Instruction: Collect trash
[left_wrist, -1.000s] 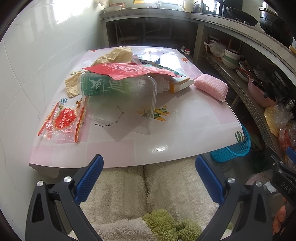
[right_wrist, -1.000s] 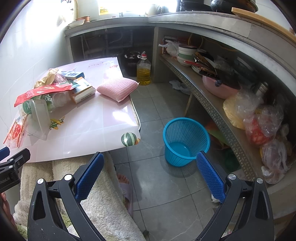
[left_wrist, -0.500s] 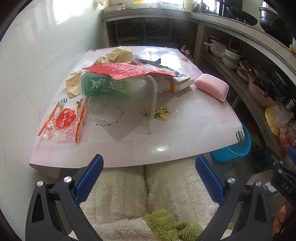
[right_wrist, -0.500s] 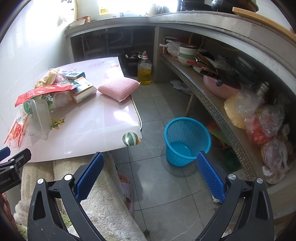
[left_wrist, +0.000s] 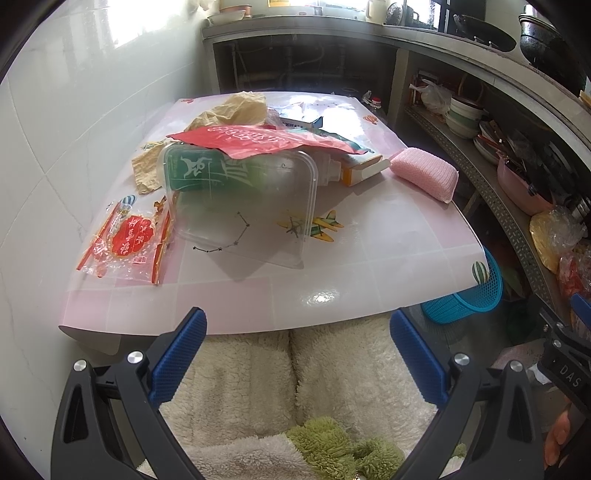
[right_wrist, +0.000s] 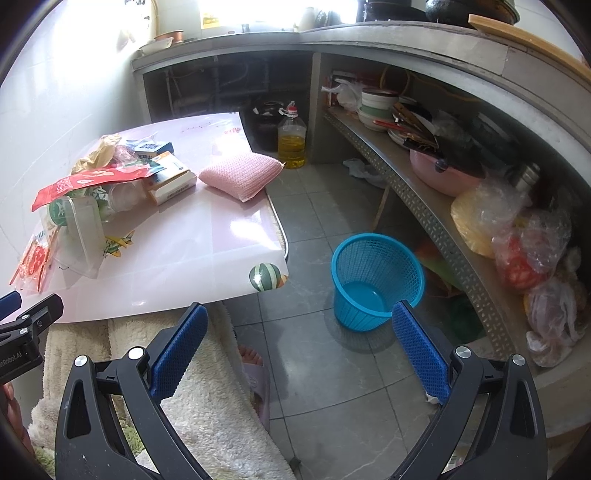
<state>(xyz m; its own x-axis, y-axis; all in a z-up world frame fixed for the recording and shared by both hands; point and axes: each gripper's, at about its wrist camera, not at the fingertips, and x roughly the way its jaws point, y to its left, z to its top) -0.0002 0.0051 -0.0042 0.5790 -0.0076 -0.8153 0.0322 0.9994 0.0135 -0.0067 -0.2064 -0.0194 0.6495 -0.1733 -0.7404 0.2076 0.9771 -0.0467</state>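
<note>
Grippers first: the left gripper (left_wrist: 297, 354) has its blue pads spread wide with nothing between them, hanging over the person's fuzzy white lap just short of the table's (left_wrist: 369, 266) near edge. The right gripper (right_wrist: 297, 347) is just as wide apart and empty, pointed more at the floor.

Out from the left one, at about 12 o'clock, a clear plastic container (left_wrist: 243, 206) is propped up at a tilt against the pile. At 10 o'clock, a red-and-clear snack wrapper (left_wrist: 127, 238) lies flat by itself near the wall side. Behind the container there's a red plastic bag (left_wrist: 258, 140) draped over a green packet (left_wrist: 195, 170), with crumpled brown paper (left_wrist: 232, 109) further back and a small carton (left_wrist: 364, 168) at roughly 1 o'clock. A pink sponge (left_wrist: 424, 173) sits apart at 2 o'clock; probably not trash, honestly.

From the right gripper, the blue mesh bin (right_wrist: 376, 278) stands on the floor tiles at about 1 o'clock, just off the table's corner, and looks empty.

So I'd say nothing's collected yet; this is the very start, picking a first target. Next move, I reckon: left reaches forward for the lone wrapper or the container. The wrapper's flat and thin, so it'll need a low pinch at an edge.
</note>
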